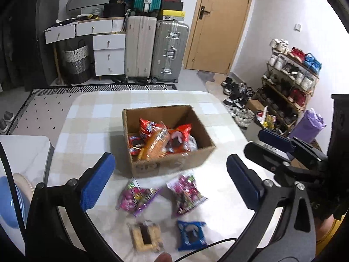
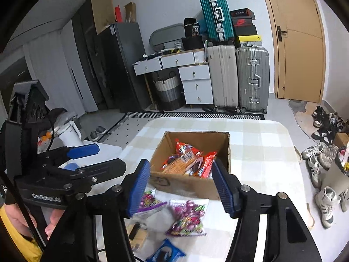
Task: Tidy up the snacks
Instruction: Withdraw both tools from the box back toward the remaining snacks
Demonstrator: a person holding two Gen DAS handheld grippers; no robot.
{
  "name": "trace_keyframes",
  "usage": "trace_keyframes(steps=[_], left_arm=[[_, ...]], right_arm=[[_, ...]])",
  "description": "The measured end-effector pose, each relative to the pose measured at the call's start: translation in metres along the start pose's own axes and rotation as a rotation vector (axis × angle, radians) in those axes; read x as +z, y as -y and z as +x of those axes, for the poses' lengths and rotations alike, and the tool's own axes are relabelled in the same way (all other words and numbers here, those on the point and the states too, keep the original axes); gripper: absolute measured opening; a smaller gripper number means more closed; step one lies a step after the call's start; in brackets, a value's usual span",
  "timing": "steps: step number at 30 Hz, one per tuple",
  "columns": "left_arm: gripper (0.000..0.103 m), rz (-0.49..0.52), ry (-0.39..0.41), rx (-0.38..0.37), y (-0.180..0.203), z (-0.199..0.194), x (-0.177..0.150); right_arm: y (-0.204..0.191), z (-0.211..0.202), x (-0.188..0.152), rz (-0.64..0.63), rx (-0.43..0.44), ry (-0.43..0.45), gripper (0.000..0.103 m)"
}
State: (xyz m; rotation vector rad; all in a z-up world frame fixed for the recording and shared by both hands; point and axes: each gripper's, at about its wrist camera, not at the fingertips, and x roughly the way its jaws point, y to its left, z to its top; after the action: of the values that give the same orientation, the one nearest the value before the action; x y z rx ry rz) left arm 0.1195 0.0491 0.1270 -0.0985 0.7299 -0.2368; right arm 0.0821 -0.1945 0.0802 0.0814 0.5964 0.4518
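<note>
The cardboard box [image 1: 168, 137] sits mid-surface, already holding red and orange packets [image 1: 161, 139]. Four snacks lie loose on the checked surface [image 1: 91, 118] at the box's 6 o'clock: two purple candy bags [image 1: 139, 197] and [image 1: 185, 194], a biscuit pack [image 1: 146, 235] and a blue cookie pack [image 1: 190, 235]. The left gripper [image 1: 169, 187] has its jaws wide apart with nothing between them; the right gripper [image 2: 181, 187] also has its jaws apart and empty.

Risks, as I judge them: the candy bags look slick and floppy, so a pinch at a corner may slip or drag a neighbour along. The two grippers hover close together, so reaching for adjacent bags could make them collide. A black cable [image 1: 207, 245] trails at 6 o'clock near the cookie pack and could snag.

The scene is motion-blurred, so labels are unreadable, the box's lower layers are hidden, and in the right wrist view the cookie pack is cut off
</note>
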Motion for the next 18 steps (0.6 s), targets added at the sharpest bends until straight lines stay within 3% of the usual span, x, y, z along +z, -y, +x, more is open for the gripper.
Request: trace_keyframes(steps=[5,12,14,18], left_arm=[[0.102,0.000,0.055,0.010,0.016,-0.052,-0.027],[0.102,0.018,0.079,0.038,0.029,-0.100,-0.068],[0.102,0.002,0.093,0.042,0.027,-0.109,-0.081],[0.102,-0.025,0.119,0.060,0.016,-0.116,-0.109]], right_arm=[[-0.009,-0.036,-0.023,0.020,0.010,0.040,0.078],[-0.021,-0.072,-0.060,0.018,0.039,0.088,0.086],[-0.024,-0.076,-0.070,0.013,0.040,0.097,0.092],[-0.030,-0.077,-0.091,0.005,0.060,0.114,0.094]])
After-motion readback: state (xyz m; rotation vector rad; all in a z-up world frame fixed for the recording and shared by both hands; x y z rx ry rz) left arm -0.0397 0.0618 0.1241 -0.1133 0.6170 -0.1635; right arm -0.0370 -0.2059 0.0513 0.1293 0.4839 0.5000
